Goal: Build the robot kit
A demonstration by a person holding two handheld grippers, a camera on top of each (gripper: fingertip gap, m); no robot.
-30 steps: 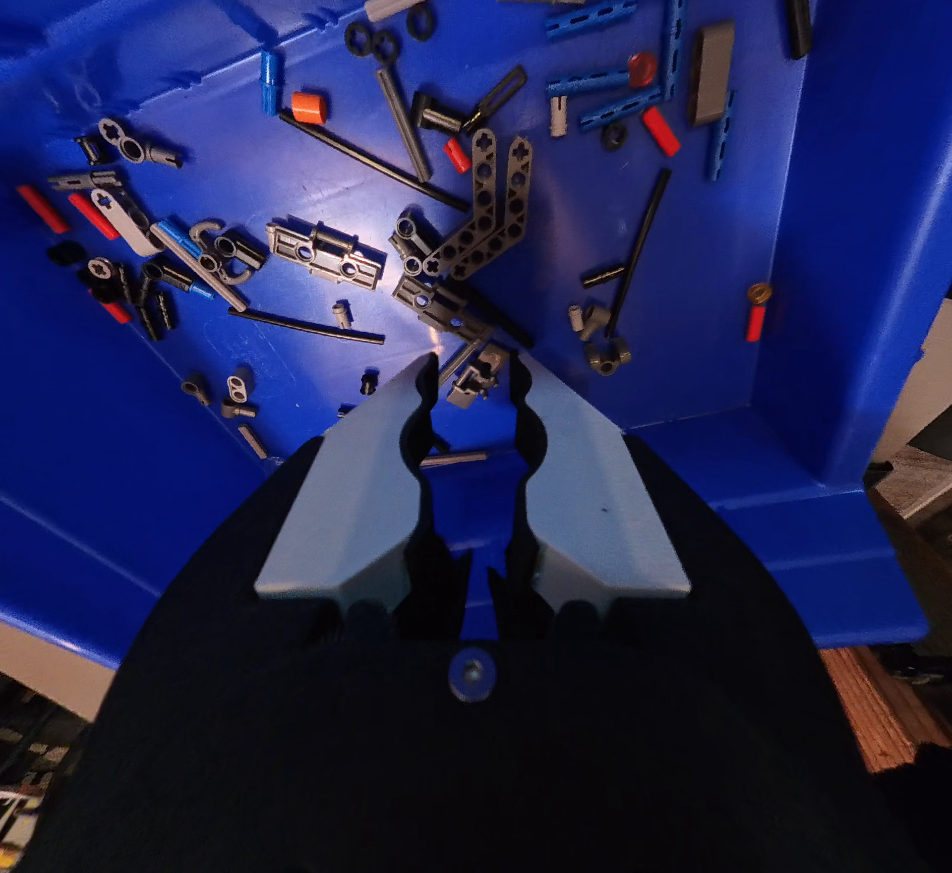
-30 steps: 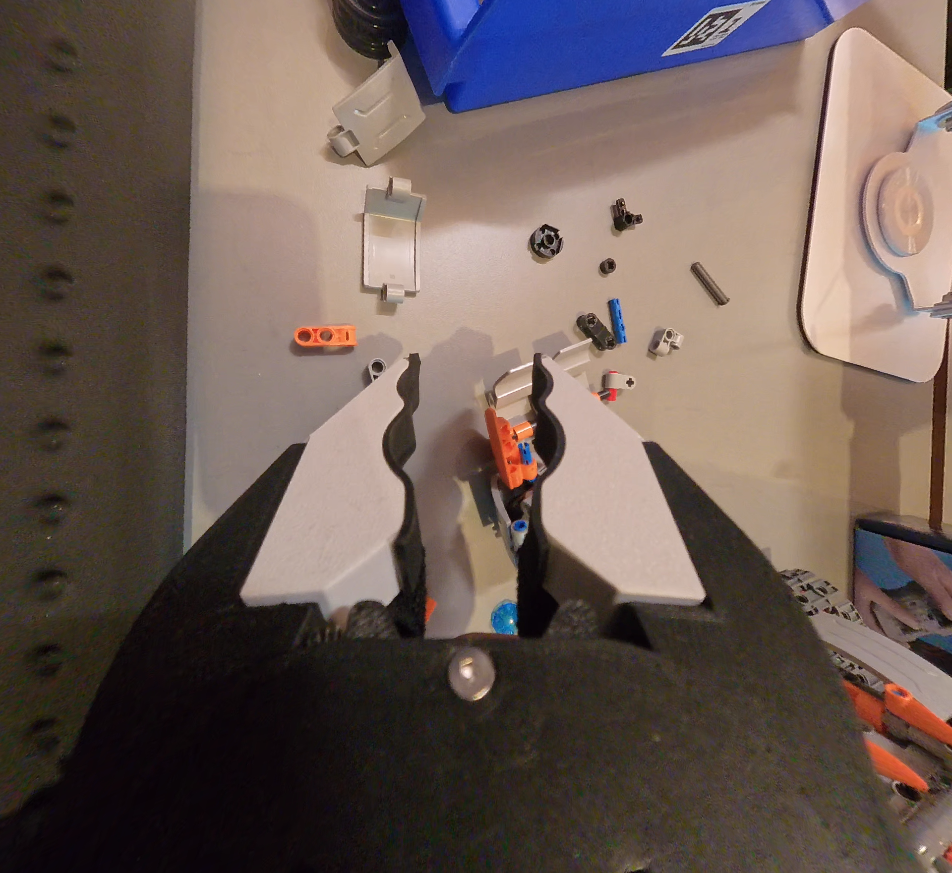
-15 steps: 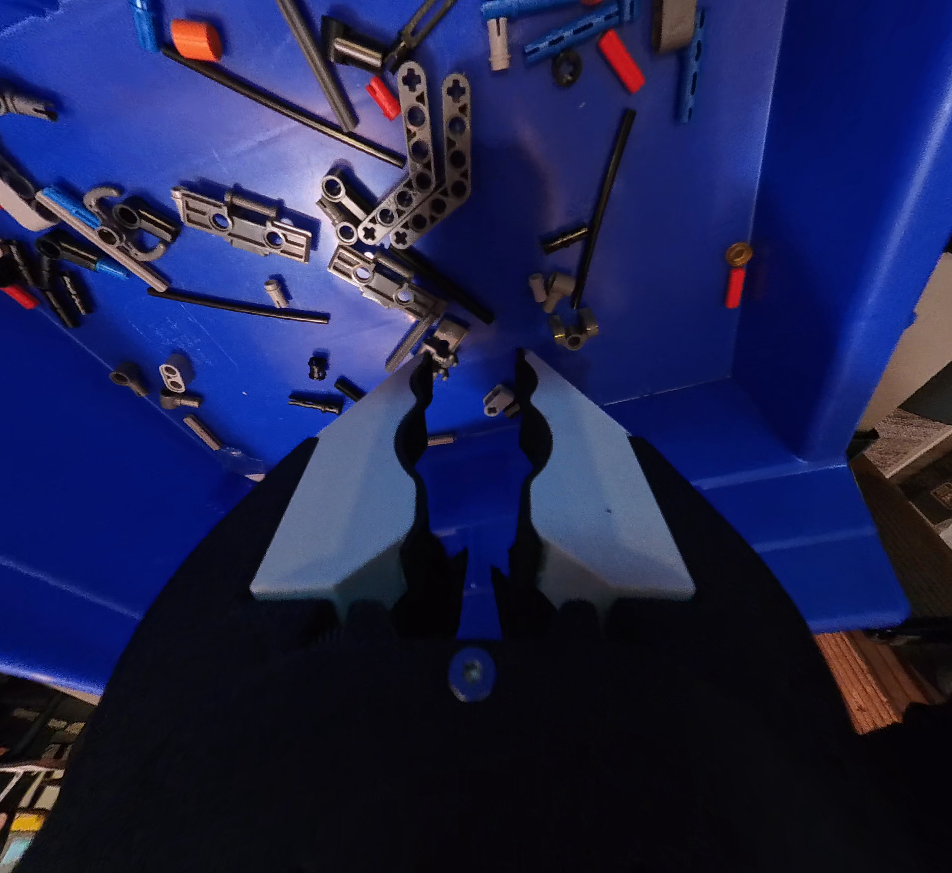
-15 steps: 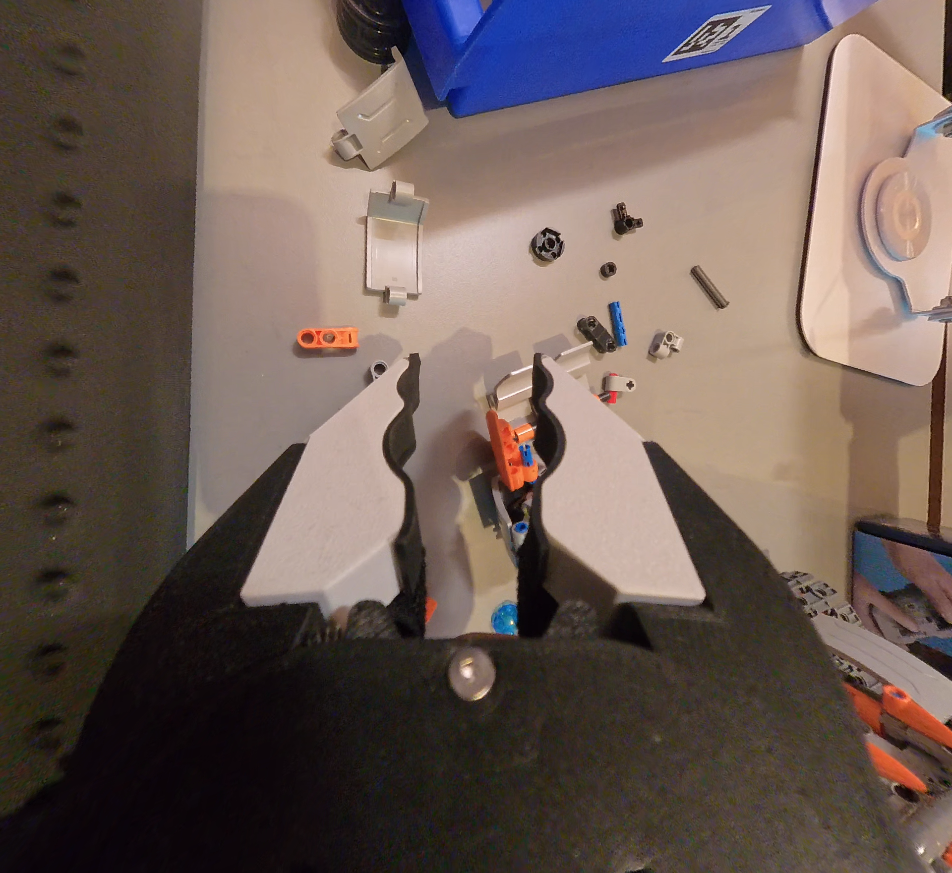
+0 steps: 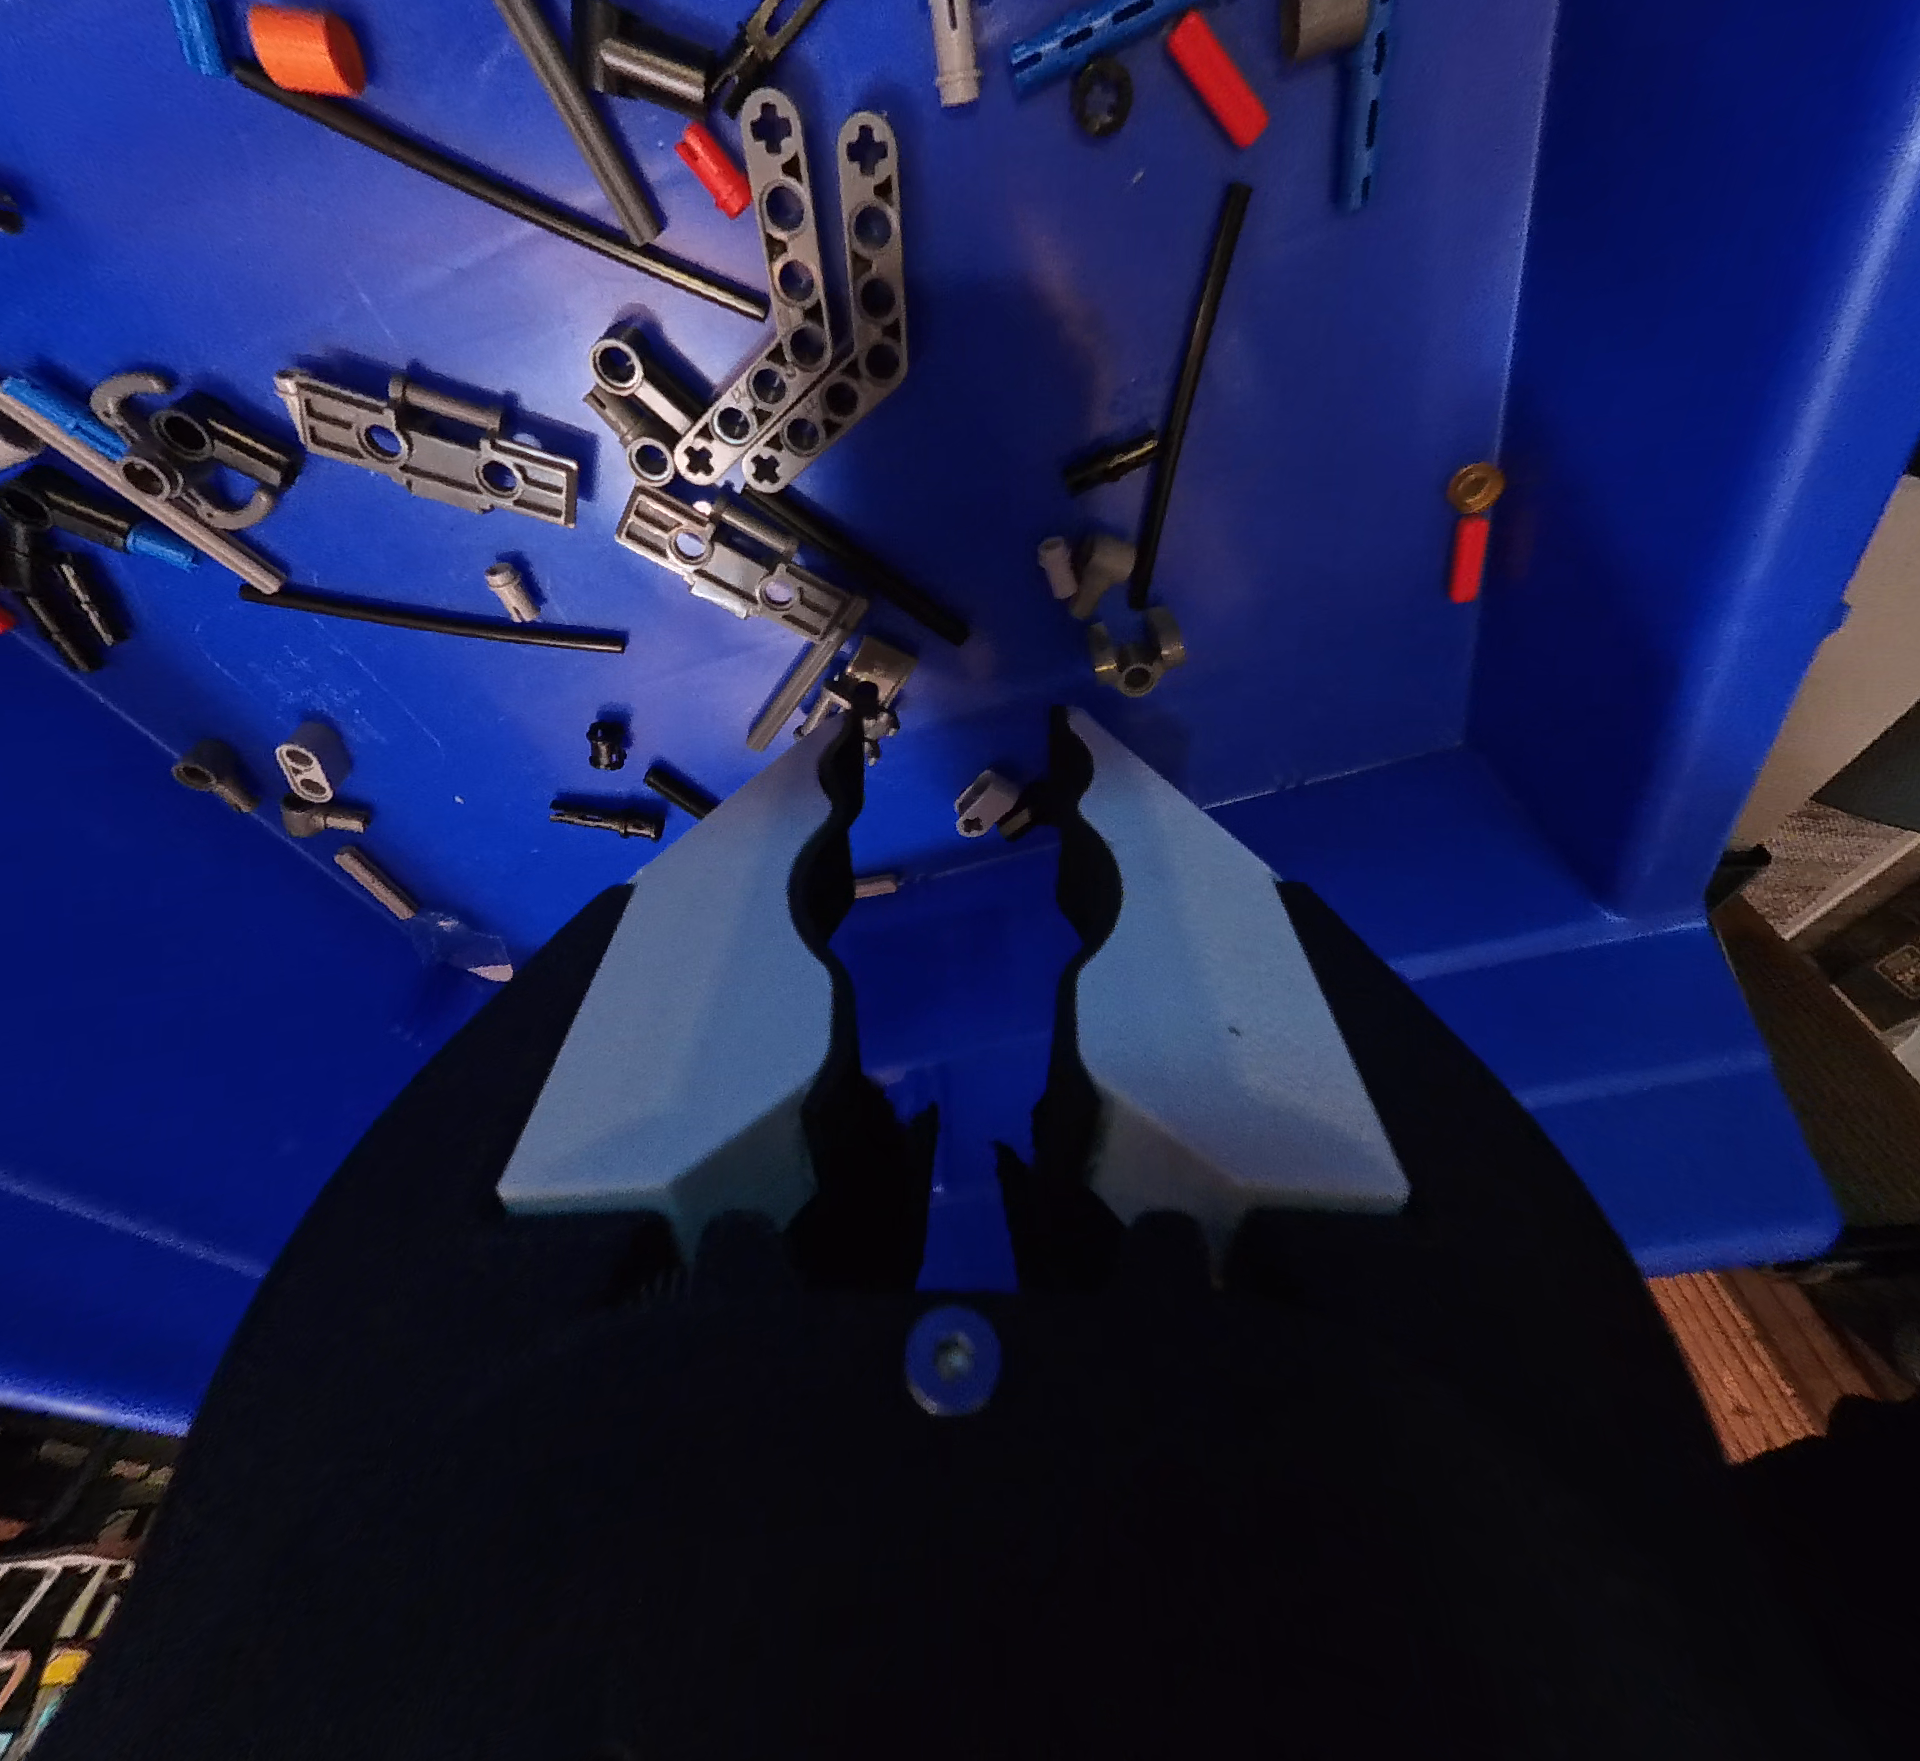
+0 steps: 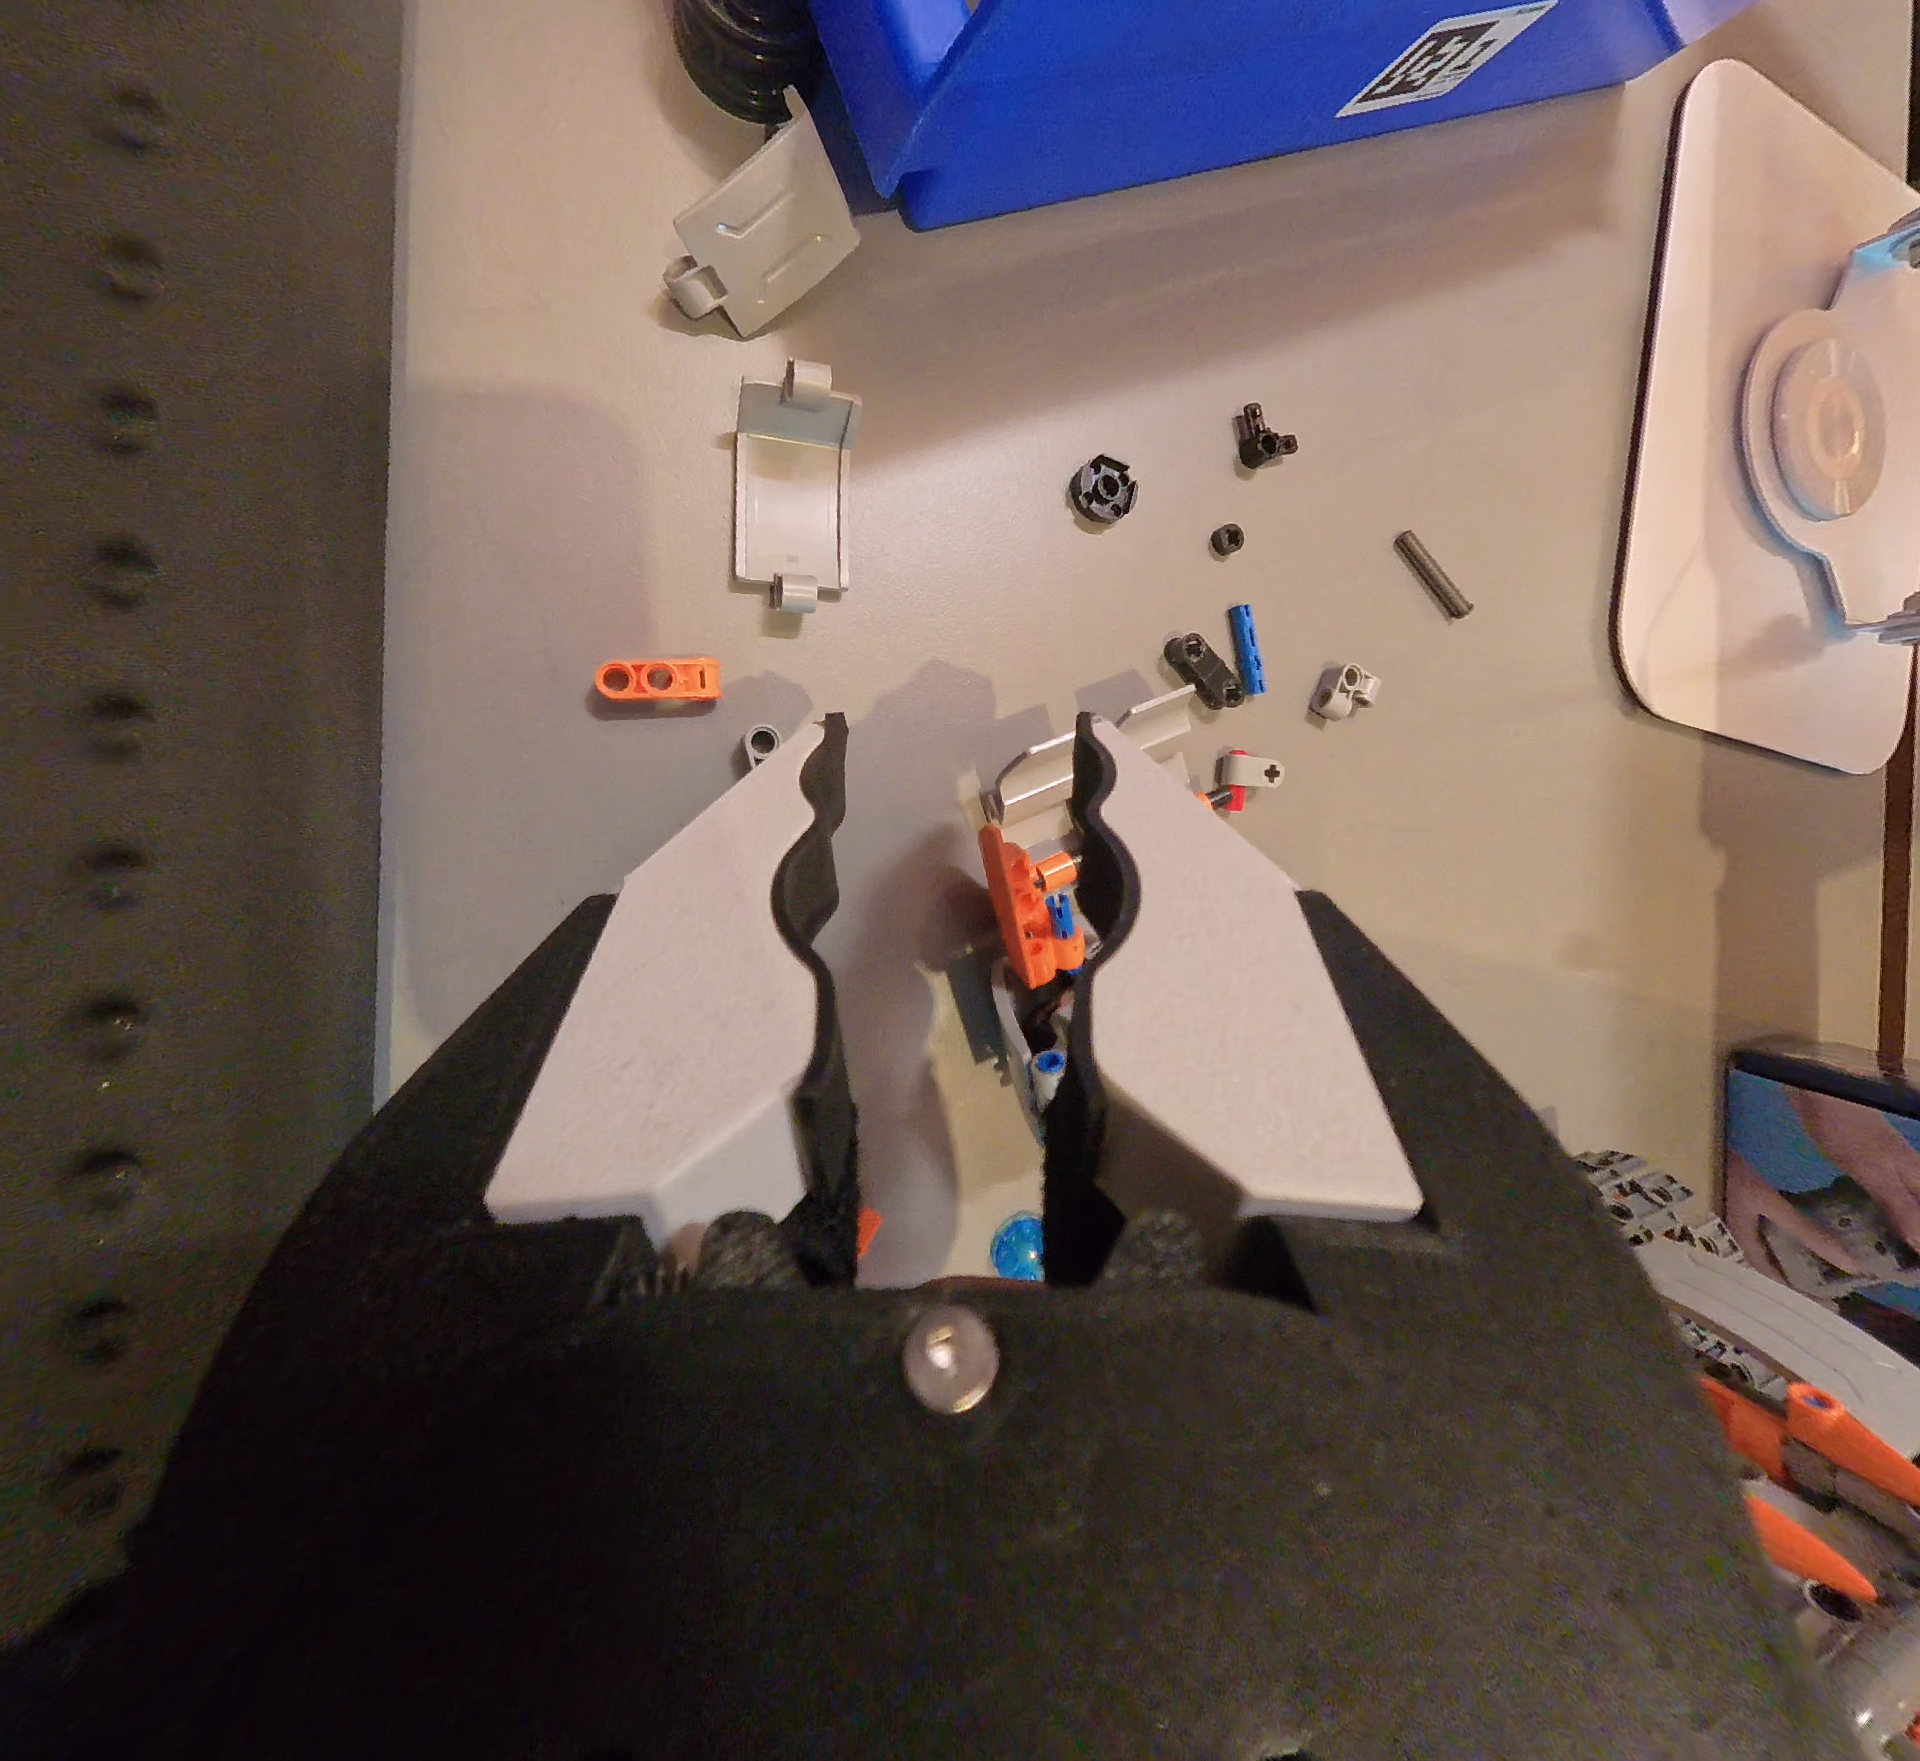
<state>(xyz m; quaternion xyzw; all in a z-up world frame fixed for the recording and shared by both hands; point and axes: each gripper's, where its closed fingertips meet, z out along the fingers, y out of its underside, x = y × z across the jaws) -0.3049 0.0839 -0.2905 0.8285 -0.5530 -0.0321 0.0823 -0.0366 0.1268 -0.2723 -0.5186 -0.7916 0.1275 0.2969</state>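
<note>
Left gripper (image 5: 951, 740) is inside the blue bin (image 5: 1683, 361), jaws spread apart and holding nothing. A small light grey connector (image 5: 987, 802) sits between the tips, closer to the right-hand one, and a little grey and black joint piece (image 5: 873, 683) is right at the other tip. Further in there's a pair of bent grey beams (image 5: 821, 309), a flat grey plate (image 5: 426, 449), a few long black axles (image 5: 1190, 392) and some red and blue pins scattered around.

Right gripper (image 6: 956, 735) is over the pale worktop (image 6: 1039, 340), also open with nothing clamped. A small orange and grey assembly (image 6: 1023, 901) lies between the jaws, tight against the right-hand finger, though I can't tell if it's actually touching. An orange beam (image 6: 657, 678) and a grey curved panel (image 6: 792, 490) lie nearby.
</note>
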